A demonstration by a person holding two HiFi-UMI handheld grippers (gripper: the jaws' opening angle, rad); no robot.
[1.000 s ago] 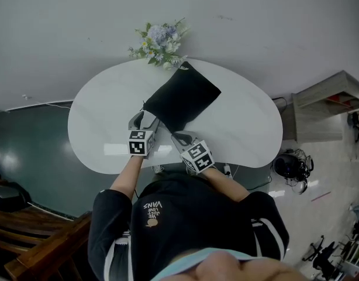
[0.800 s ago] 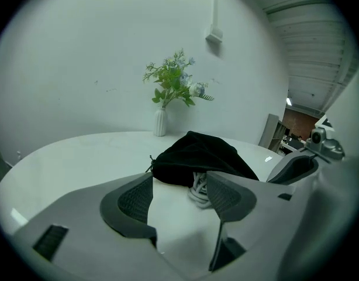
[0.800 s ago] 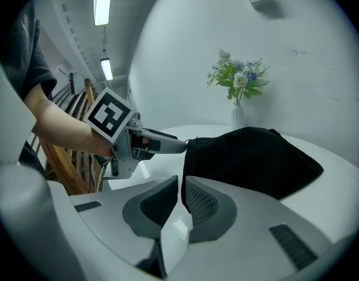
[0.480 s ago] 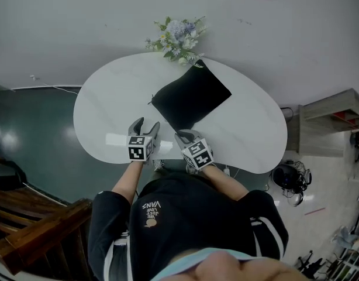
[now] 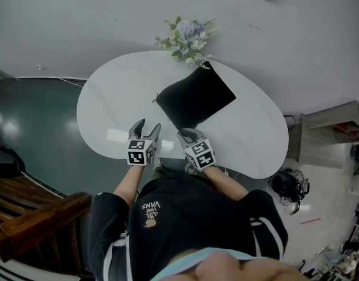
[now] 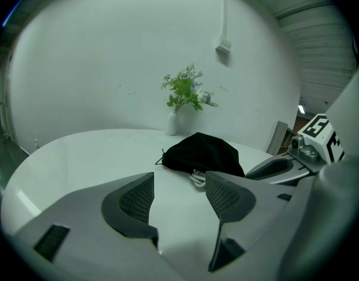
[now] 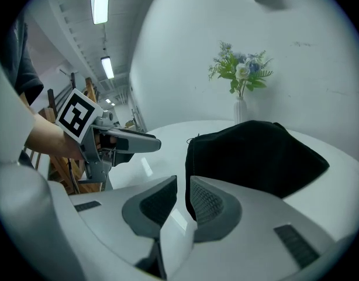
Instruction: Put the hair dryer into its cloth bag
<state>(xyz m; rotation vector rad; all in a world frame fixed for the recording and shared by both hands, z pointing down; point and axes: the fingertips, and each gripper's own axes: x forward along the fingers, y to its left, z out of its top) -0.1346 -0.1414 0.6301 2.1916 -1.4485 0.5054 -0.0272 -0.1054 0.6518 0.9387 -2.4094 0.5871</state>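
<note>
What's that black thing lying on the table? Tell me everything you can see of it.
It is a black cloth bag, soft and matte, roughly square and bulging. It lies on the white oval table, one corner toward the vase of flowers. A thin drawstring sticks out at its left corner, and white cord shows at its near edge. The right hand-held gripper sits at that edge; contact is unclear.

One white counter carries one black cloth bag and one vase of flowers. There are two grippers, the left gripper and the right gripper, both held by one person. One stretch of white cord shows at the bag's edge, and one small white fixture sits on the wall.
</note>
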